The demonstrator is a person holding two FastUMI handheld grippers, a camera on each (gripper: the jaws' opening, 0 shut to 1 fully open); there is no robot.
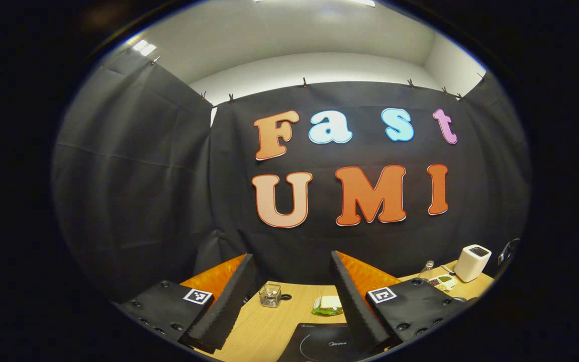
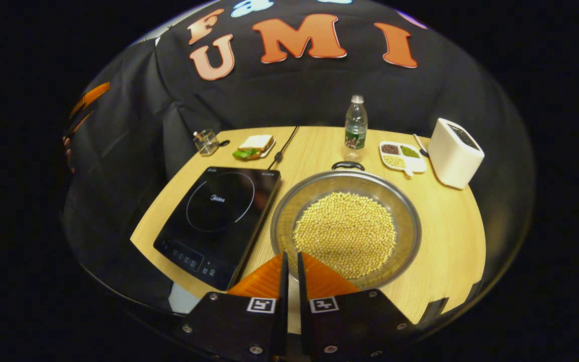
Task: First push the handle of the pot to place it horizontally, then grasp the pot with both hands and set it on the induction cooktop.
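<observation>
Starting big: the round light-wood bench (image 2: 450, 236) carries everything, and the wide shallow steel pot (image 2: 410, 221), heaped with pale yellow beans (image 2: 345, 232), is our landmark. It sits on bare wood, just right of the flat black glass induction cooktop (image 2: 216, 221), rims nearly touching, so it is not on the burner ring yet. One black loop handle (image 2: 348, 165) shows at the pot's far rim, pointing away towards the wall; the near rim is hidden behind the right gripper (image 2: 290, 274). My read: the handles run front to back, not crosswise, so the opening push is yet to be done, and the two-handed lift and placement are all ahead.

Beyond the pot, right, stands a white rounded box-shaped appliance (image 2: 453, 156); straight behind the handle, a clear plastic water bottle (image 2: 356, 128); between those two, a white divided dish of grains (image 2: 401, 156). Behind the pot's left, past the cooktop, a sandwich on a small plate (image 2: 253, 146) and a small clear glass cup (image 2: 205, 142).

Grippers now! The right one hovers over the pot's near rim, fingers almost together with a thin slit between, grasping nothing. The left gripper (image 1: 292, 301) is raised, aimed at the wall, fingers spread wide and empty, the cooktop's edge below it.
</observation>
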